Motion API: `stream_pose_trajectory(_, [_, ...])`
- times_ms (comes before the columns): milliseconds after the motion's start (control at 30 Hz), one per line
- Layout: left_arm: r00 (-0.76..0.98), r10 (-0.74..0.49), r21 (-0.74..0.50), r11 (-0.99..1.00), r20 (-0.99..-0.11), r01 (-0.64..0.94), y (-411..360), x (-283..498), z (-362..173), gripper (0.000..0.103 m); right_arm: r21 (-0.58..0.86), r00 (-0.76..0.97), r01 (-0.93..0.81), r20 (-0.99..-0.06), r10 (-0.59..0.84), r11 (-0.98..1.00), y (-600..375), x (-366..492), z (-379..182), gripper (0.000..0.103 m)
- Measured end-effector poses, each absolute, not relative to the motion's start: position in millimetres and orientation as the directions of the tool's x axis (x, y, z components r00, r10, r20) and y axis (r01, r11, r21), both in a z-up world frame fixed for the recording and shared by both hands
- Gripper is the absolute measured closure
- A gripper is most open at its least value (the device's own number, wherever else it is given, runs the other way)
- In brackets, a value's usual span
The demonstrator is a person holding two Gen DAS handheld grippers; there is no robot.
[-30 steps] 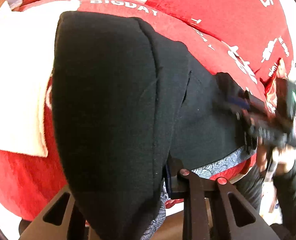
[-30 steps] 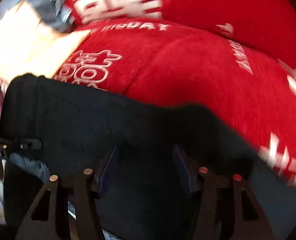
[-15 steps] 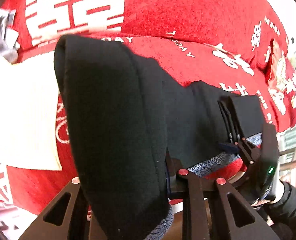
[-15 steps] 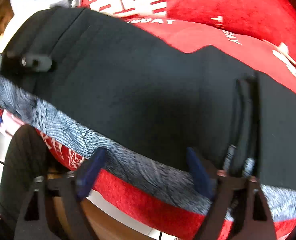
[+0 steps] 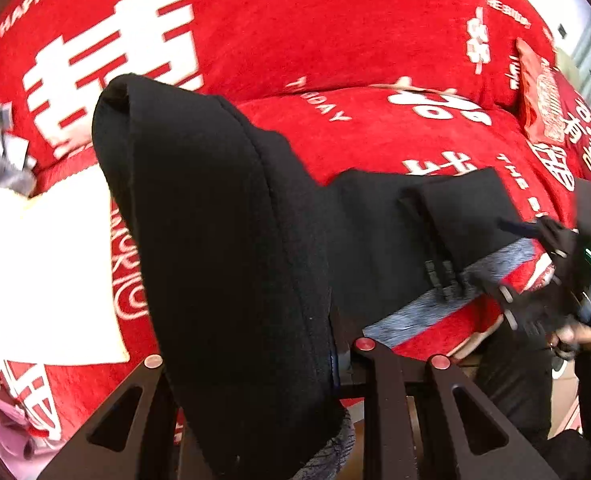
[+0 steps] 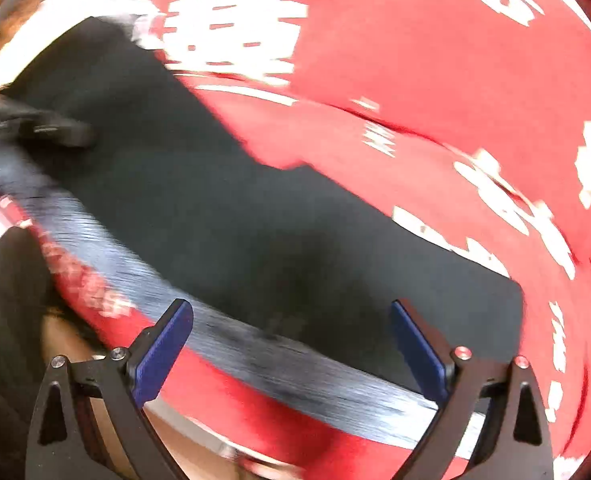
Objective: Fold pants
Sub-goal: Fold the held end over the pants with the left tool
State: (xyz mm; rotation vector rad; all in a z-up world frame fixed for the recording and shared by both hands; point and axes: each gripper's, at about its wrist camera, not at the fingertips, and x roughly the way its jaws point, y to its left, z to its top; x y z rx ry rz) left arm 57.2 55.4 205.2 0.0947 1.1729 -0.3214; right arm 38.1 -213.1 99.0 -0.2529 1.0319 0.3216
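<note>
Red blanket (image 5: 375, 20) is bearing half-folded black pants (image 5: 375, 240).
Left gripper (image 5: 255, 360) is clamping a raised fold; right gripper (image 6: 291, 340) is gaping empty, probably needing a fresh hold.

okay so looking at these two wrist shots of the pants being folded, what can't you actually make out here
- Left wrist view: the left tool's fingertips are buried under the black pants, so the grip itself is hidden.
- Right wrist view: motion blur smears the pants' grey edge and the blanket's white print.
- Left wrist view: the right tool is blurred at the frame edge.
</note>
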Motion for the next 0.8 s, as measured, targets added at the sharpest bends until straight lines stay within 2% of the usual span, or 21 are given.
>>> stream_pose_trajectory(33, [0.351,-0.206,-0.094,0.946,-0.914,0.310,47.9,56.3,209.9,0.079,-0.027,0.442,-0.318,-0.889,0.123,0.948,-230.3,47.9,85.2,0.023])
stream_pose_trajectory(100, [0.352,-0.219,-0.097,0.938,-0.910,0.334,31.5,57.0,216.9,0.079,-0.010,0.380,-0.267,-0.920,0.096,0.964,-237.7,63.0,58.1,0.031])
stream_pose_trajectory(133, [0.350,-0.222,-0.096,0.935,-0.910,0.342,24.1,57.9,219.5,0.079,-0.022,0.434,-0.275,-0.895,0.104,0.961,-233.7,60.1,57.9,0.026])
stream_pose_trajectory(200, [0.344,-0.219,-0.090,0.931,-0.913,0.353,5.2,61.8,222.9,0.079,-0.065,0.459,-0.290,-0.885,0.079,0.955,-226.2,60.1,57.8,0.026])
stream_pose_trajectory(267, [0.336,-0.220,-0.088,0.927,-0.916,0.365,-10.8,64.4,227.0,0.080,-0.025,0.452,-0.271,-0.886,0.105,0.962,-234.0,62.8,70.2,0.025])
stream_pose_trajectory(400, [0.318,-0.236,-0.081,0.899,-0.918,0.431,-57.4,68.2,234.8,0.080,0.051,0.541,-0.181,-0.829,0.143,0.982,-270.5,51.4,103.8,0.025])
stream_pose_trajectory(600, [0.275,-0.222,-0.036,0.834,-0.935,0.551,-155.4,80.7,231.1,0.080,0.047,0.532,-0.044,-0.845,0.063,0.998,-330.8,32.3,105.4,0.025])
stream_pose_trajectory(800, [0.219,-0.181,-0.009,0.789,-0.959,0.614,-241.7,96.4,223.0,0.080,0.076,0.542,-0.006,-0.838,0.067,0.997,-366.0,7.7,107.1,0.025])
